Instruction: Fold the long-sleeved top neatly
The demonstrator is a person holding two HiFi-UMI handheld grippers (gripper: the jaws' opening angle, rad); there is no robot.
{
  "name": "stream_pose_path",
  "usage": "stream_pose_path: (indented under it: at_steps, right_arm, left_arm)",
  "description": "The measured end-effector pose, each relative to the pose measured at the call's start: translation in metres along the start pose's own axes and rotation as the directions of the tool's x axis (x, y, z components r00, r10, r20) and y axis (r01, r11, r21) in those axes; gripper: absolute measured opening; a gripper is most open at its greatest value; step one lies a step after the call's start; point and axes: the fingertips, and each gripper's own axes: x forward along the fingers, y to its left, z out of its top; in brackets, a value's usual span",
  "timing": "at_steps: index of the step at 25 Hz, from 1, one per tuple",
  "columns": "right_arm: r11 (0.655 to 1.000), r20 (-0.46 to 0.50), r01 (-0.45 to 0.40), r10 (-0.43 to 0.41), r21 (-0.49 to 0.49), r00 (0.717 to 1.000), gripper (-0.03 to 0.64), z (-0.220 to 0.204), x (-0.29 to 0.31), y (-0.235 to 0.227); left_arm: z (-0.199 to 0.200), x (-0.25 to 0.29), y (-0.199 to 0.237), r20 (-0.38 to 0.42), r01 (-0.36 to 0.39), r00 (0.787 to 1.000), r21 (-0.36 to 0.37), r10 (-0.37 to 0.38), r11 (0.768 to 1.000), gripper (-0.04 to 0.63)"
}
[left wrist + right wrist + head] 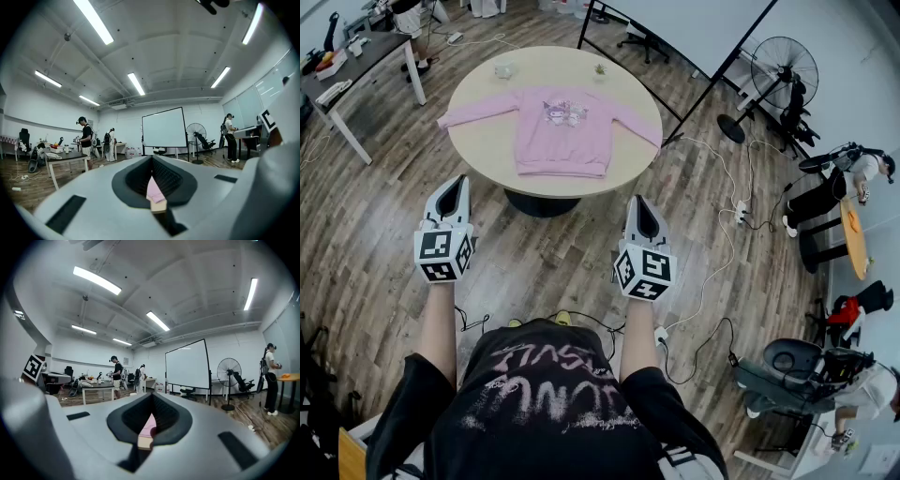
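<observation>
Flatly, the top (pixel 561 131) spreads sleeves left–right, hem nearward — left tool (pixel 457 185), right tool (pixel 638 206) clenched

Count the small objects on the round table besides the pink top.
2: a small clear glass object at the far left, a small green potted plant at the far right. None looks hidden.

Long-sleeved top (pixel 562 131) lies on round table (pixel 485 152), ahead of both jaws. Desk (pixel 366 54) ahead-left of left gripper (pixel 453 185); standing fan (pixel 784 67) ahead-right of right gripper (pixel 643 204).
</observation>
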Motion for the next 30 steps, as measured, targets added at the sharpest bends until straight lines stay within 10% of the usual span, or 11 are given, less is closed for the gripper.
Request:
stream_pose_path:
  at_steps: [21, 30]
  right_arm:
    - [0.998, 0.003, -0.062, 0.062, 0.002, 0.998, 0.007, 0.0, 0.001, -0.014]
    - [0.994, -0.01, -0.102, 0.103, 0.038, 0.995, 0.149, -0.013, 0.005, -0.009]
  left_arm:
    - [-0.003, -0.003, -0.02, -0.022, -0.047, 0.999, -0.019, 0.047, 0.999, 0.009]
    - [-0.008, -0.005, -0.025, -0.051, -0.041, 0.998, 0.014, 0.042, 0.999, 0.121]
